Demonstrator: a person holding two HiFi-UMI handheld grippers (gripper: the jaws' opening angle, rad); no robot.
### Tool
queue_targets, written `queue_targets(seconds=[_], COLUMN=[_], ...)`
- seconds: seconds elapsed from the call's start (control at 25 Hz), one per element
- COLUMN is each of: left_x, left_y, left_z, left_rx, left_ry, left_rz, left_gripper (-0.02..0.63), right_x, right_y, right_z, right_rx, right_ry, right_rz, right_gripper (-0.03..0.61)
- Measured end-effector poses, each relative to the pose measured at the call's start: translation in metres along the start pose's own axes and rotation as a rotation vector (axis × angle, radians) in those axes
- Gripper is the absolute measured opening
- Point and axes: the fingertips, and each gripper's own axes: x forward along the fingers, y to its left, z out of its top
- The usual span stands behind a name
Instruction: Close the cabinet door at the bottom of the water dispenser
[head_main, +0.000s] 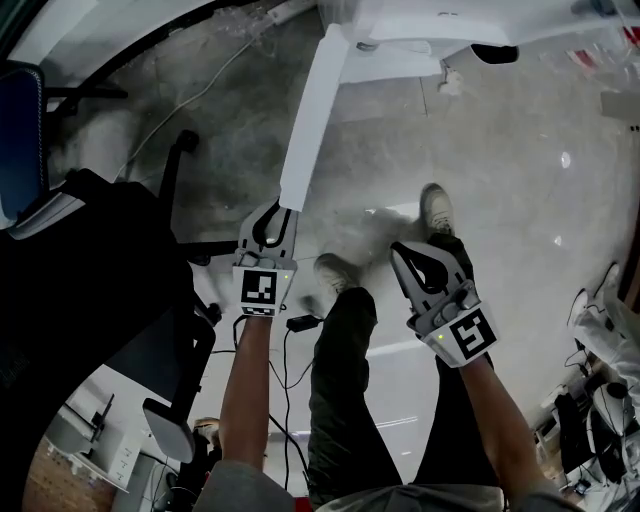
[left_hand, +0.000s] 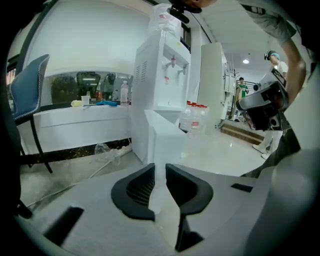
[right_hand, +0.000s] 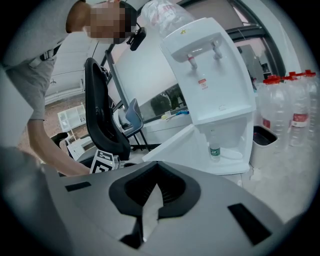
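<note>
The white water dispenser (right_hand: 215, 75) stands ahead with its bottom cabinet open and a small bottle (right_hand: 214, 150) inside. Its white cabinet door (head_main: 310, 110) swings out toward me, seen edge-on from above in the head view. My left gripper (head_main: 275, 212) is shut on the door's free edge. In the left gripper view the door (left_hand: 165, 142) fills the gap between the black pads (left_hand: 135, 190) of that gripper (left_hand: 160, 170). My right gripper (head_main: 402, 250) hovers to the right of the door, shut with nothing in it (right_hand: 157, 175).
A black office chair (head_main: 130, 290) stands close on my left, and a blue chair (left_hand: 27, 85) sits by the white counter. A cable (head_main: 190, 95) trails over the concrete floor. Large water bottles (right_hand: 285, 100) and a bin (right_hand: 262, 142) stand right of the dispenser. My shoes (head_main: 435, 205) are below the grippers.
</note>
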Motion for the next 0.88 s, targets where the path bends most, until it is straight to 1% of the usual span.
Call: queue_targets(seconds=[0.12, 0.2, 0.36, 0.48, 0.64, 0.76, 0.88], left_x=[0.004, 0.007, 0.01, 0.018, 0.037, 0.052, 0.069], left_y=[-0.017, -0.026, -0.041, -0.06, -0.095, -0.119, -0.14], left_z=[0.001, 0.002, 0.002, 0.005, 0.013, 0.021, 0.031], left_rx=[0.011, 0.002, -0.073, -0.102, -0.059, -0.027, 0.0], left_ry=[0.012, 0.019, 0.027, 0.037, 0.052, 0.056, 0.053], left_rz=[0.005, 0.02, 0.098, 0.115, 0.061, 0.018, -0.034], left_gripper=[0.072, 0.072, 0.072, 0.072, 0.072, 0.072, 0.072], right_x=[-0.015, -0.025, -0.043, -0.057, -0.073, -0.079, -0.08], right_y=[-0.008, -0.014, -0.025, -0.036, -0.055, -0.072, -0.089], right_z=[-0.005, -0.007, -0.009, -0.011, -0.019, -0.032, -0.045], right_rx=[0.011, 0.024, 0.039, 0.046, 0.049, 0.049, 0.076], right_ry=[-0.009, -0.017, -0.038, -0.044, -0.025, 0.014, 0.051], right_rz=[-0.018, -0.035, -0.056, -0.064, -0.083, -0.101, -0.117], right_gripper=[0.006, 0.006, 0.006, 0.006, 0.008, 0.008, 0.008])
